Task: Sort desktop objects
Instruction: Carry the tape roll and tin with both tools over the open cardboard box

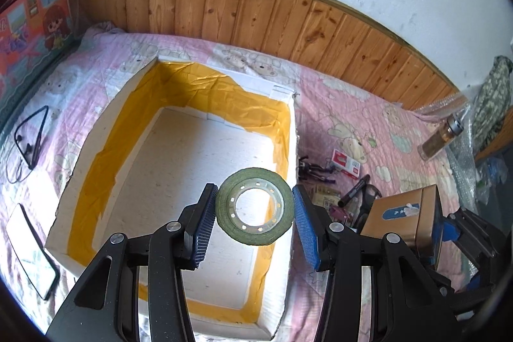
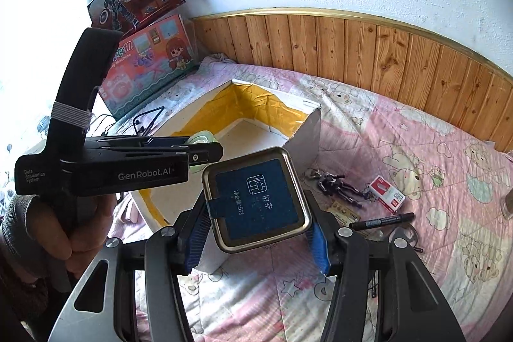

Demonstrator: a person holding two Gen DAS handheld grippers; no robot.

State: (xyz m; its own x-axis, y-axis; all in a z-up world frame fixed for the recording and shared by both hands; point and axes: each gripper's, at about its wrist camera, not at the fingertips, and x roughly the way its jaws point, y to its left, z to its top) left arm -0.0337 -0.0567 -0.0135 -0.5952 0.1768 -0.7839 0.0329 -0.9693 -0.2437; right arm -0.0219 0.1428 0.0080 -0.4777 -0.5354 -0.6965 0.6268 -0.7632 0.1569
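A pink bear-print quilt (image 1: 346, 117) covers the surface, backed by wood panelling and a white wall. On it sits a white foam box (image 1: 96, 169), open-topped and lined with yellow tape. The left gripper (image 1: 255, 212) hangs over the box's near right part with its blue pads spread; the green tape roll (image 1: 255, 207) lies between them, a slight gap showing on both sides, so whether it is touched cannot be told. The right gripper (image 2: 256, 233) clamps a square metal tin (image 2: 258, 201) with a dark blue label, just right of the box's near corner. Right of the box lie a small black figure (image 2: 336, 186), a red-and-white packet (image 2: 386, 191) and a black marker (image 2: 381, 221), partly hidden behind the tin in the left view. A glass jar (image 1: 441, 138) stands far right. Left of the box lie black earphones (image 1: 30, 140) and a white phone-like slab (image 1: 30, 246), hard to identify. Toy cartons (image 2: 150, 66) lean at the far left
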